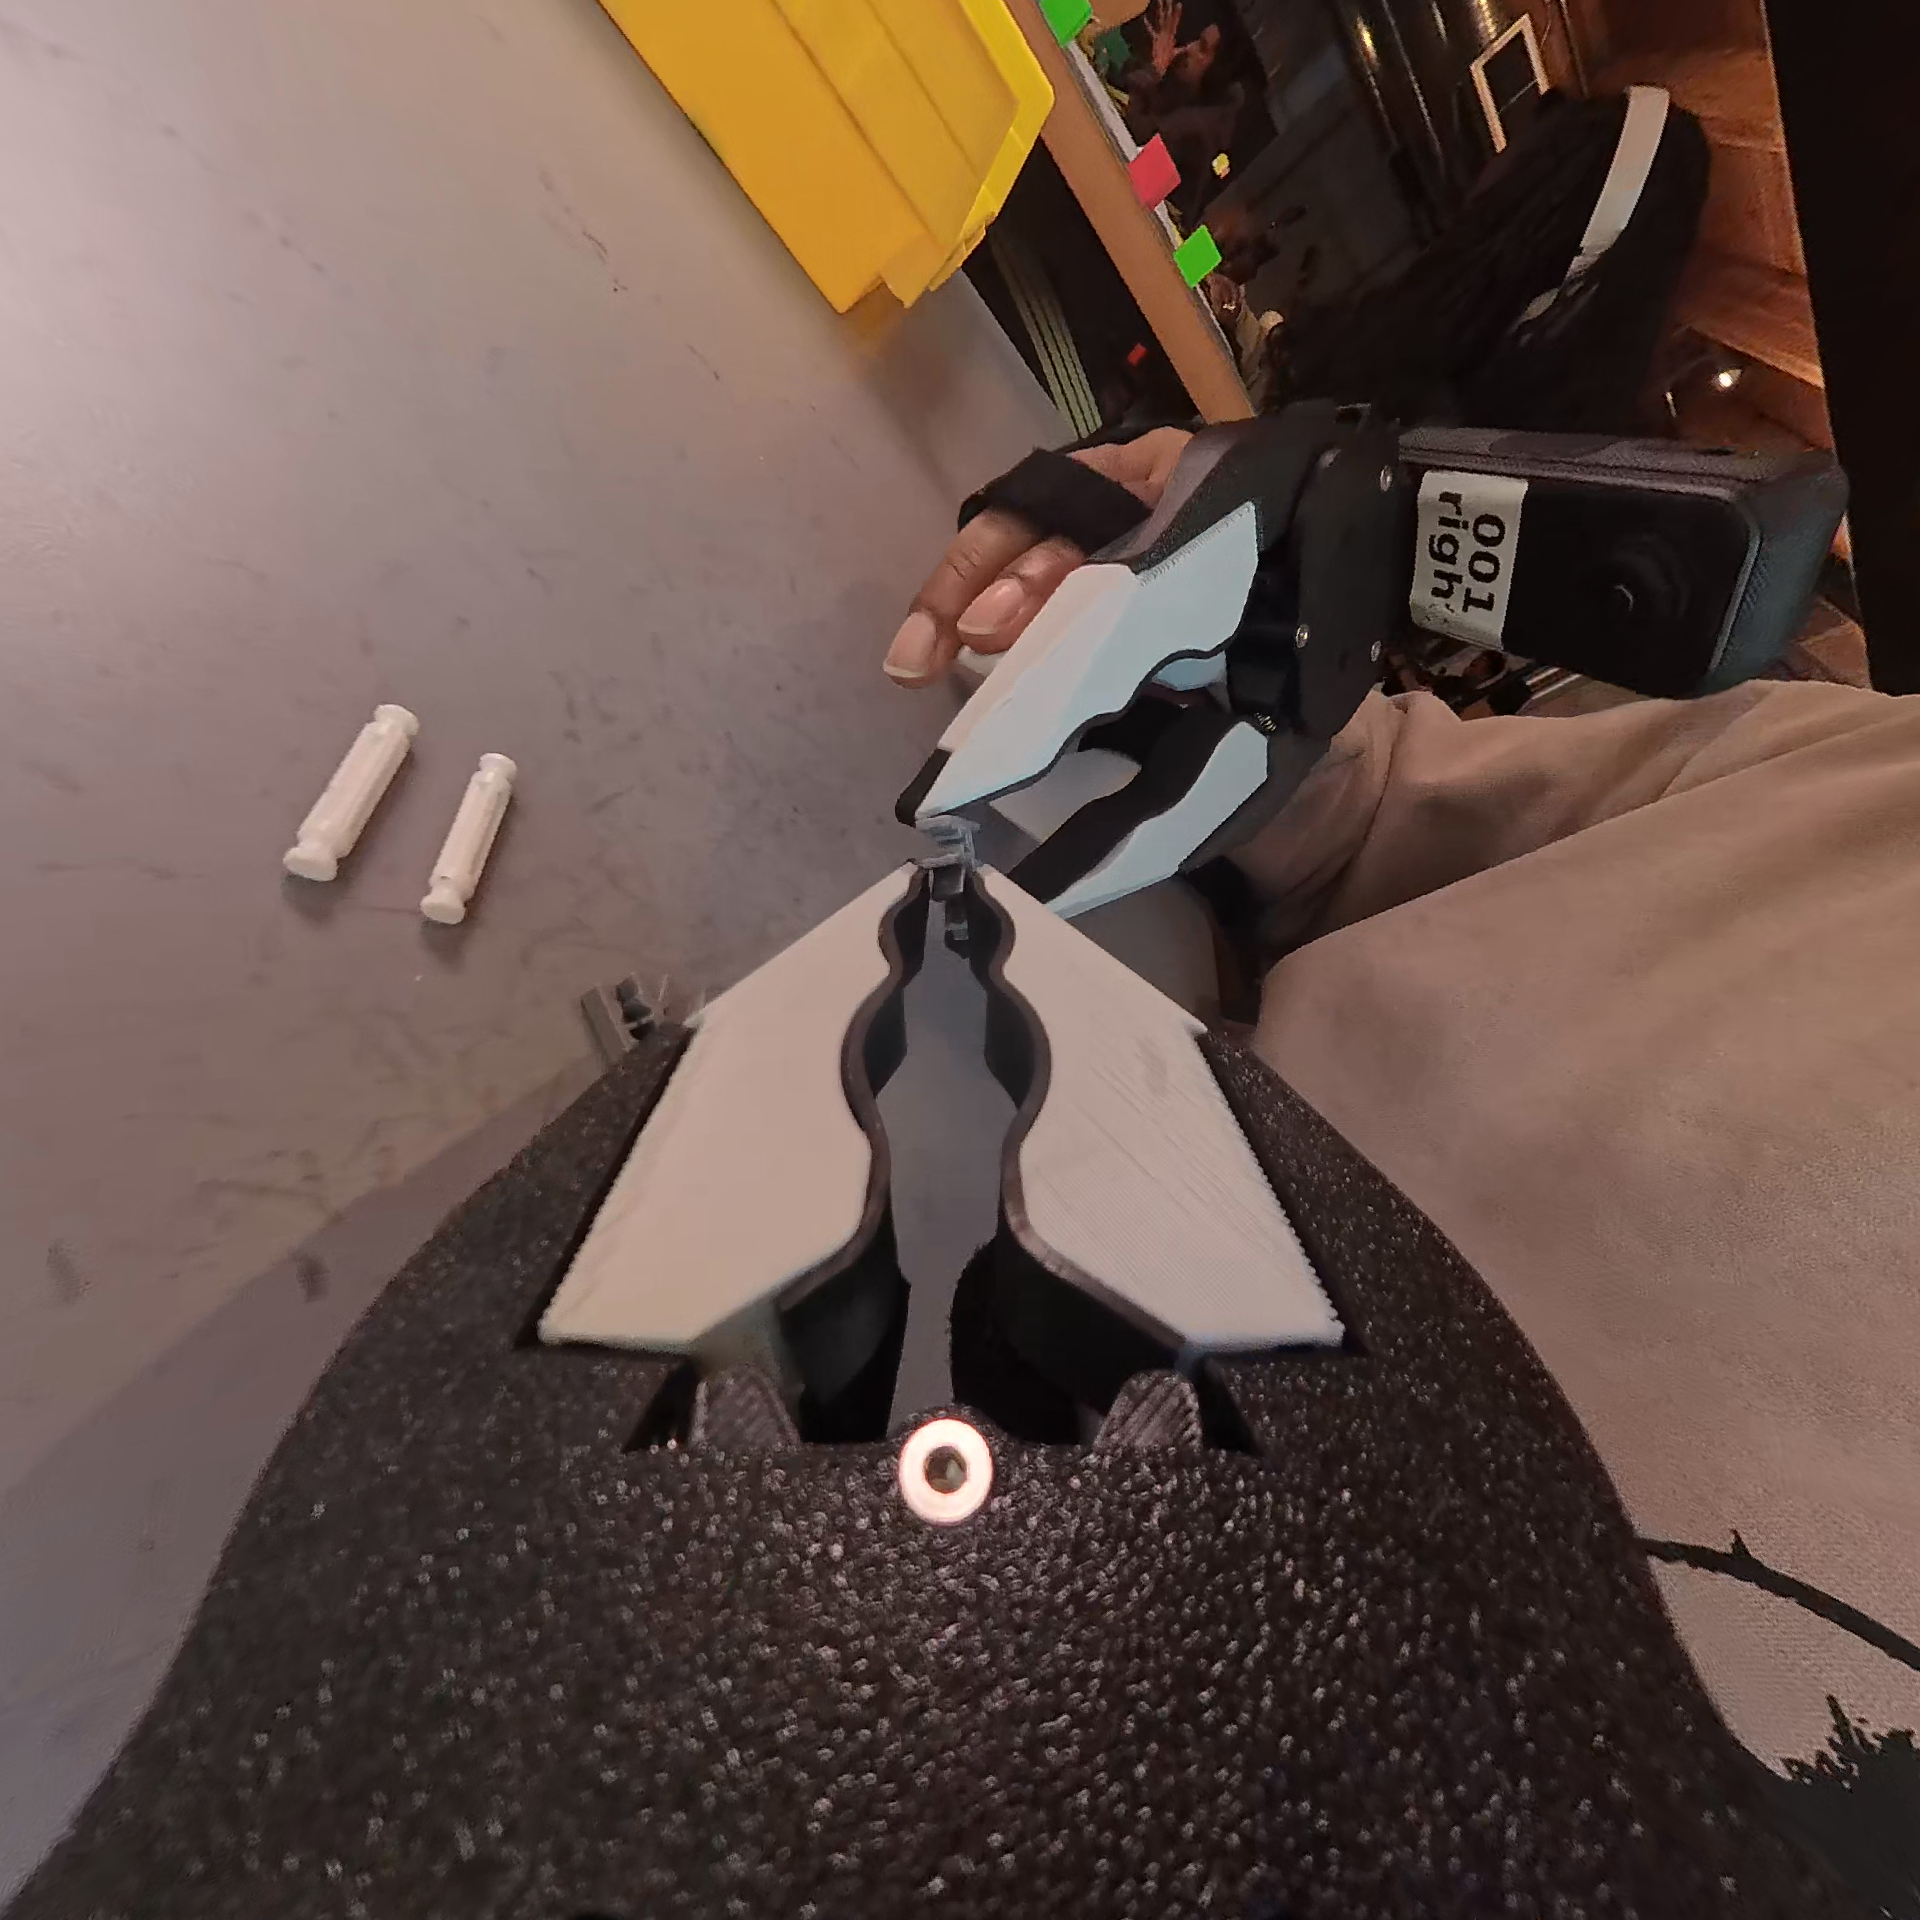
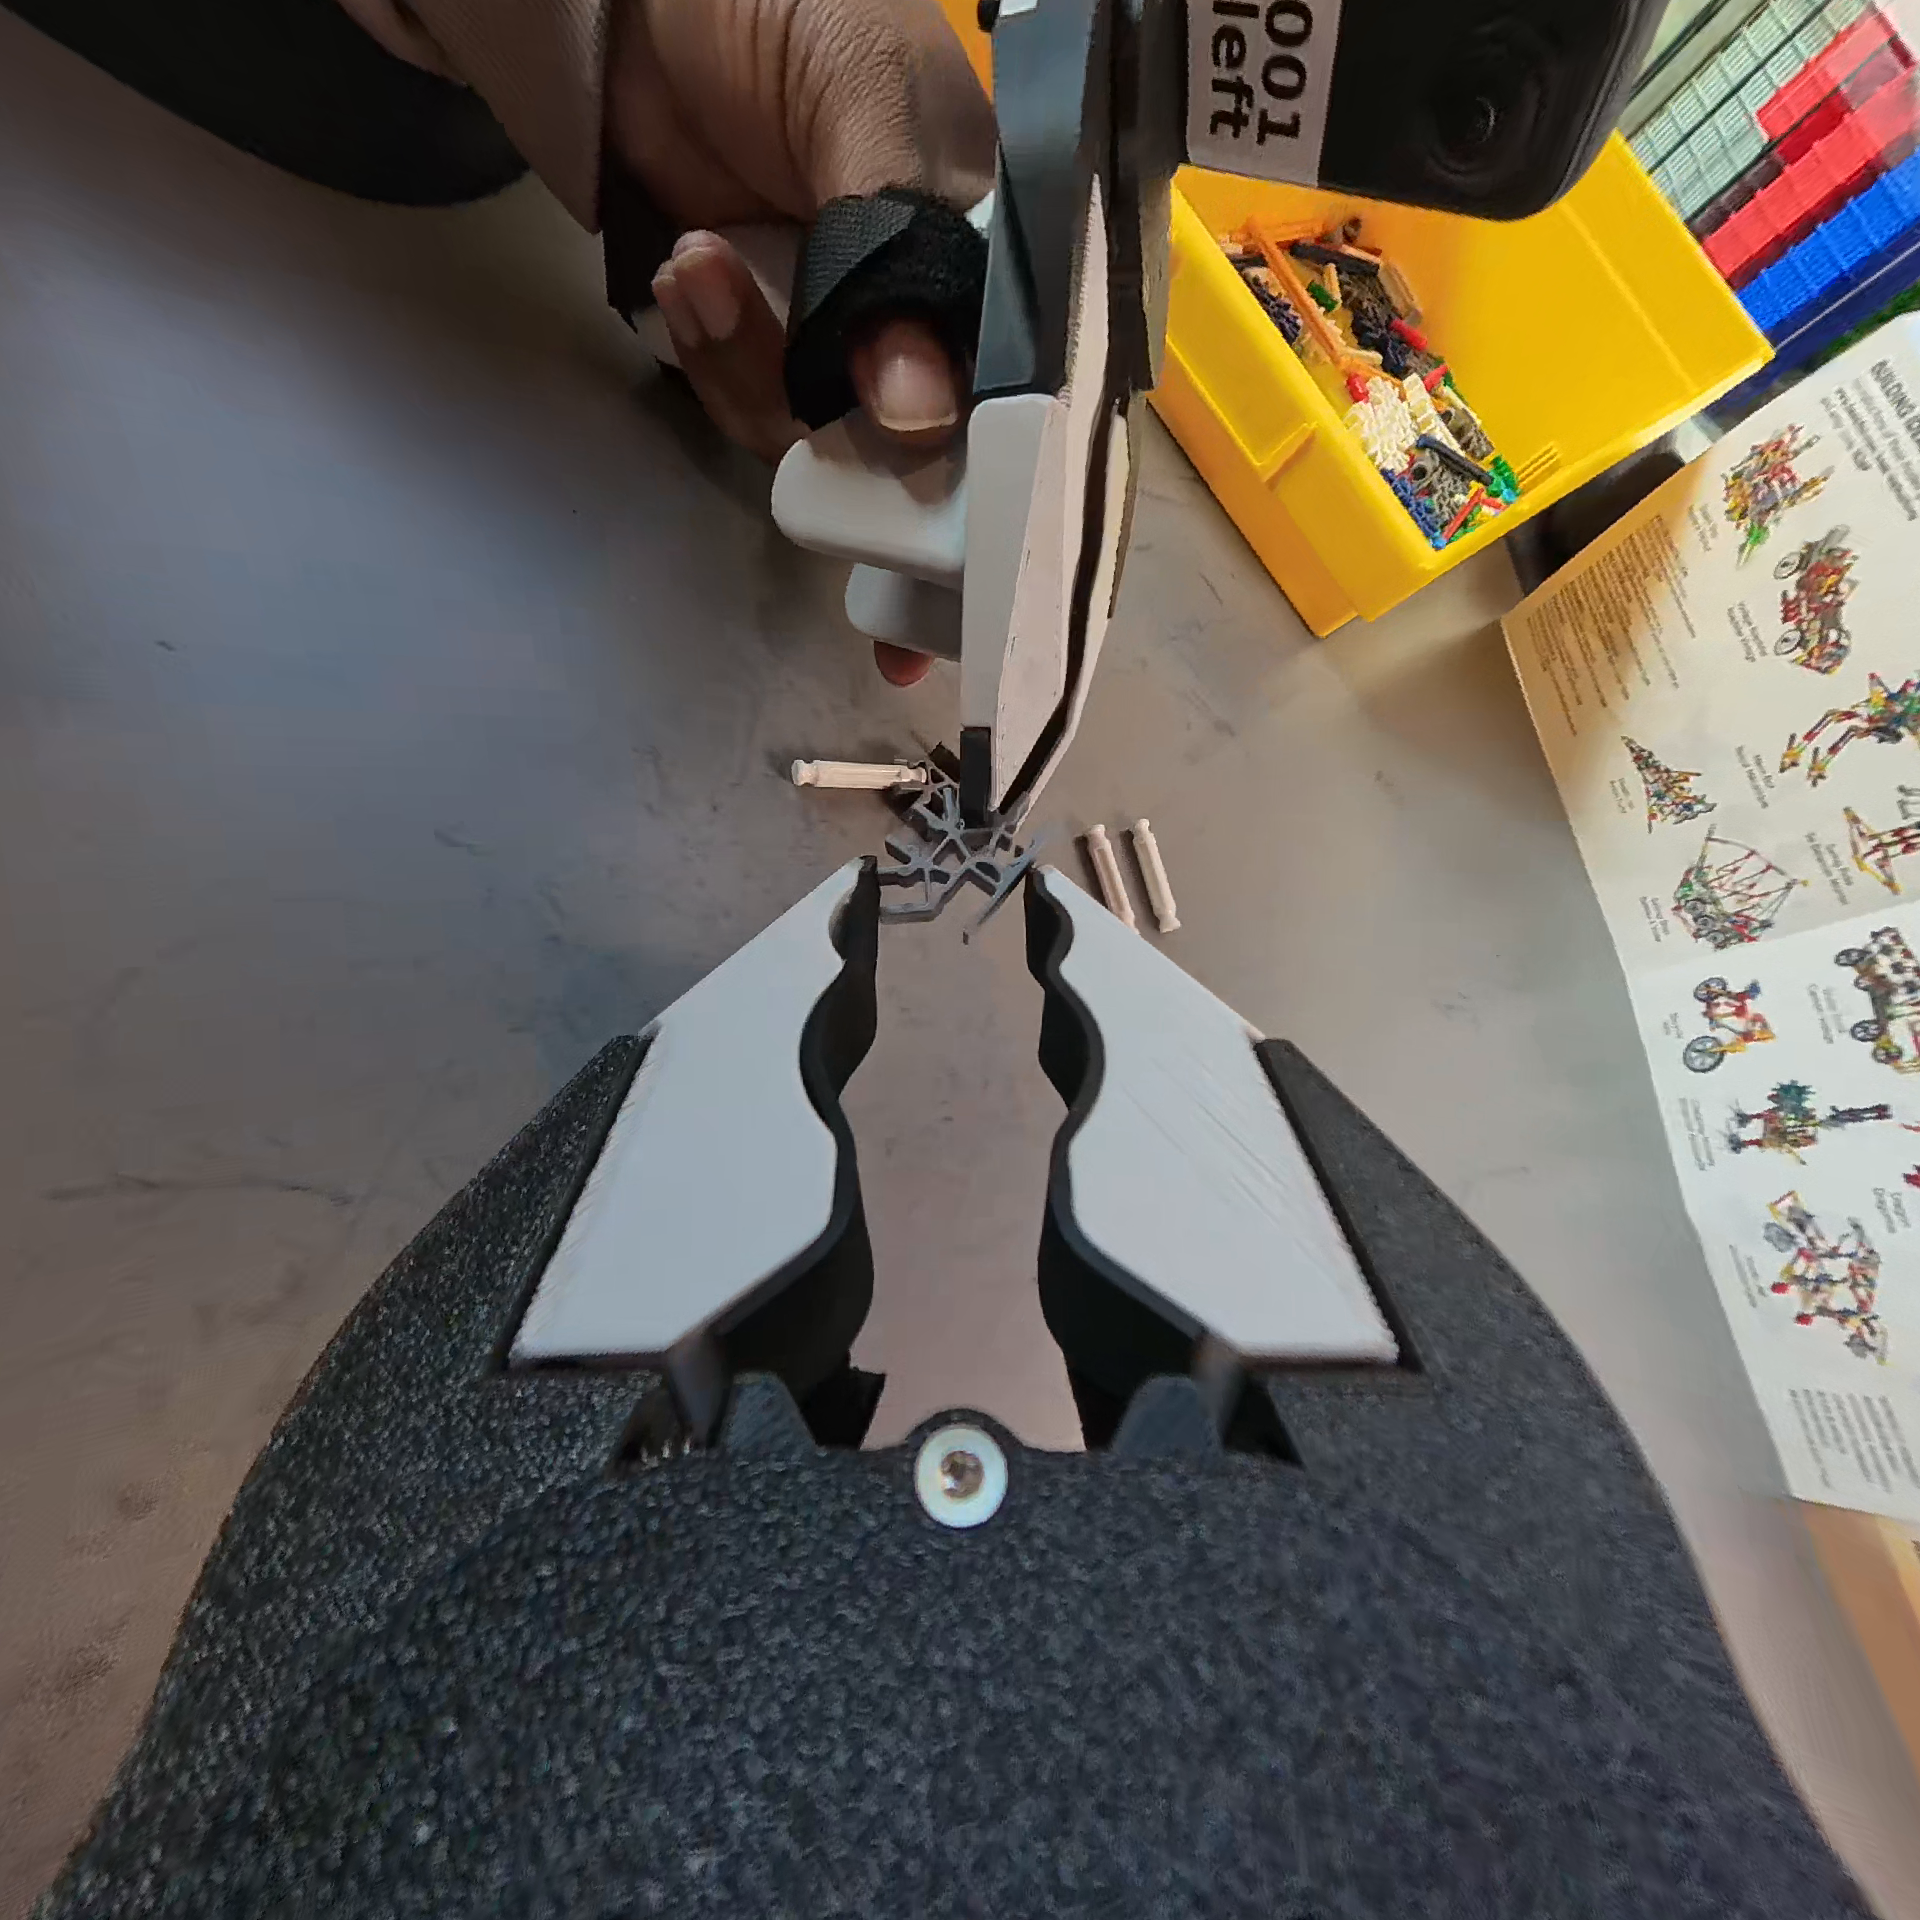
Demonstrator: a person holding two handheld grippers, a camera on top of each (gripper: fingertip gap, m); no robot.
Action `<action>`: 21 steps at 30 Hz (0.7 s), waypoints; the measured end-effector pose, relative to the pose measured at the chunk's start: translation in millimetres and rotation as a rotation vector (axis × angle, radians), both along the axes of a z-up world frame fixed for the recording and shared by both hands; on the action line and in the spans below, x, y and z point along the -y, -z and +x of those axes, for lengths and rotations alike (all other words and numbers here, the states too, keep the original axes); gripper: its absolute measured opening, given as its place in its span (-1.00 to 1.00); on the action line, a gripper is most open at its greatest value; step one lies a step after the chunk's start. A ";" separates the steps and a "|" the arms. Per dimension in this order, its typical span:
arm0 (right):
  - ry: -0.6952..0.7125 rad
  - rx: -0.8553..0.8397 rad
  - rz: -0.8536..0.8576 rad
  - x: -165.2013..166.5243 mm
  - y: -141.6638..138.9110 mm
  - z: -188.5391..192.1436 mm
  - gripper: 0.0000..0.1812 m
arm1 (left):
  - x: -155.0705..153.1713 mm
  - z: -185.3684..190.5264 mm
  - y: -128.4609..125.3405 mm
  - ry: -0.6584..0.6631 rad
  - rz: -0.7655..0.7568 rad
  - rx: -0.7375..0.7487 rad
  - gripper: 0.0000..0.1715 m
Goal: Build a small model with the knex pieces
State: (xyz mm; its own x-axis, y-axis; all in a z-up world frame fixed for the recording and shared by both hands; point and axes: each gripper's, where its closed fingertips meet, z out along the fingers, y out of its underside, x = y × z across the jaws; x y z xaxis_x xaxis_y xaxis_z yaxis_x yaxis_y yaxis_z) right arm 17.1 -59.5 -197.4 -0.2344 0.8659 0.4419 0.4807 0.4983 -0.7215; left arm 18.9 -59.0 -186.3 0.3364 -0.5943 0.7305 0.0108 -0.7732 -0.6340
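jaws of your left gripper [image 2: 982,805] are clamping the dark grey connector [image 2: 951,857] from above; your right gripper [image 2: 951,888] is spreading its jaws level around it, just over the table [image 2: 312,727].

A scuffed grey tabletop [image 2: 312,727] fills the foreground, with dim wooden flooring [image 1: 1756,208] beyond its edge.
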 end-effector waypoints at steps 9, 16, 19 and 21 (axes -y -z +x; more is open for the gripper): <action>0.048 0.068 -0.123 -4.0 14.3 1.4 -0.75 | -5.0 -5.2 12.6 -0.035 0.070 -0.153 -0.90; 0.106 0.162 -0.155 -12.4 31.1 8.5 -0.75 | -13.4 -16.9 15.1 -0.088 0.118 -0.219 -0.88; 0.114 0.119 -0.180 -13.6 23.7 6.6 -0.75 | -13.5 -16.9 14.9 -0.087 0.126 -0.223 -0.85; 0.109 0.044 -0.212 -12.4 9.9 2.3 -0.75 | -10.0 -11.2 4.2 -0.063 0.132 -0.144 -0.80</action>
